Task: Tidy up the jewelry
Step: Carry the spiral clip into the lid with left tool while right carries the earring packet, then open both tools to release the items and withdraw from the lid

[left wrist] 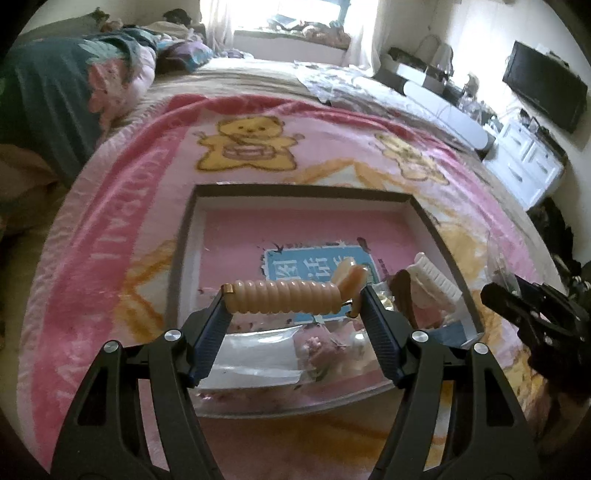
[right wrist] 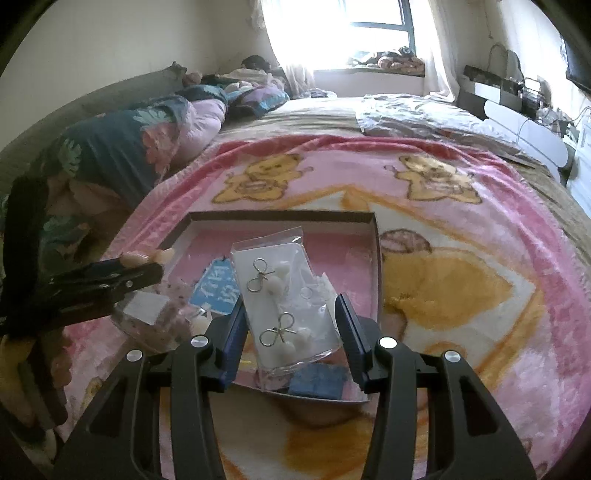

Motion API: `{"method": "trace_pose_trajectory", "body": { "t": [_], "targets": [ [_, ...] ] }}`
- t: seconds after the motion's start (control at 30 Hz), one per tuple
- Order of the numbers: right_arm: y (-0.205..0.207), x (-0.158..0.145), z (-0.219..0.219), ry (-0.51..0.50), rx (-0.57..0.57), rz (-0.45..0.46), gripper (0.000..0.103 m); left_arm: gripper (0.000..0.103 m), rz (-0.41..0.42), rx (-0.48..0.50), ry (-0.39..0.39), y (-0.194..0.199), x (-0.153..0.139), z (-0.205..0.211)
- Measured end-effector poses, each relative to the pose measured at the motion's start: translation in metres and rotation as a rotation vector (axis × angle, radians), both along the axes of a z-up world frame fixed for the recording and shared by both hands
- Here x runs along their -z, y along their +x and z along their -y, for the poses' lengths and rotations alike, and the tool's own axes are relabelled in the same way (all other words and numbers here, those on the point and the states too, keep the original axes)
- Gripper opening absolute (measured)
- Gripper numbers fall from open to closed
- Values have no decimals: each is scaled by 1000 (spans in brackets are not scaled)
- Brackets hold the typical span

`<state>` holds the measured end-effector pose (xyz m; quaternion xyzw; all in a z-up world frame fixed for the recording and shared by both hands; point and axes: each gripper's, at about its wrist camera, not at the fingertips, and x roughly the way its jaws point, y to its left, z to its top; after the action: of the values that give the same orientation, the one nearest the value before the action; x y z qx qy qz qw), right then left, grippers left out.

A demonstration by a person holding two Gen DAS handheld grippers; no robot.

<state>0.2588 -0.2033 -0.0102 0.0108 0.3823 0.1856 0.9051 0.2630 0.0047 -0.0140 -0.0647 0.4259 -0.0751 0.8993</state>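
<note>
Shallow box (left wrist: 421, 210) holding earring packet (right wrist: 284, 306), possibly hair clips (left wrist: 424, 284), left gripper (left wrist: 295, 299) clamping ribbed hairpiece (left wrist: 284, 297)

I'm in a home bedroom — a bed (right wrist: 325, 110) under a pink teddy-bear blanket (right wrist: 480, 258), curtained window (right wrist: 369, 29), wall-mounted television (left wrist: 545, 85) over white drawers (left wrist: 524, 162).

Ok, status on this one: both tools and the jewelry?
Left tool shut on ribbed hair clip, over tray. Right tool open around earring packet. Nothing blocking.
</note>
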Motion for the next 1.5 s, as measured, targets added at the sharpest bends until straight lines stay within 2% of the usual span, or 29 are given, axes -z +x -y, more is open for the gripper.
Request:
{"method": "trace_pose_trajectory", "body": {
  "t": [0.3, 0.7, 0.8, 0.93, 1.0, 1.13, 1.2, 1.3, 1.5],
  "targets": [
    [10, 24, -9, 0, -22, -45, 45, 62, -58, 12, 44, 22, 24, 10],
    [21, 44, -40, -43, -76, -82, 47, 62, -88, 15, 49, 21, 38, 3],
    [19, 48, -45, -44, -88, -94, 53, 62, -92, 15, 44, 20, 39, 2],
    [9, 46, -45, -60, -83, -72, 74, 63, -93, 20, 42, 18, 38, 1],
    [4, 45, -44, -66, -82, -68, 77, 64, -92, 18, 39, 19, 37, 1],
    [-8, 40, -39, -83, -60, -57, 91, 73, -89, 21, 32, 13, 32, 1],
    [-13, 37, -36, -80, -55, -53, 94, 83, -86, 23, 28, 9, 27, 2],
    [-20, 33, -34, -89, -46, -46, 96, 89, -79, 22, 24, 2, 19, 3],
    [-35, 22, -29, -89, -40, -27, 97, 94, -44, 15, 21, -17, 0, 2]
  ]
}}
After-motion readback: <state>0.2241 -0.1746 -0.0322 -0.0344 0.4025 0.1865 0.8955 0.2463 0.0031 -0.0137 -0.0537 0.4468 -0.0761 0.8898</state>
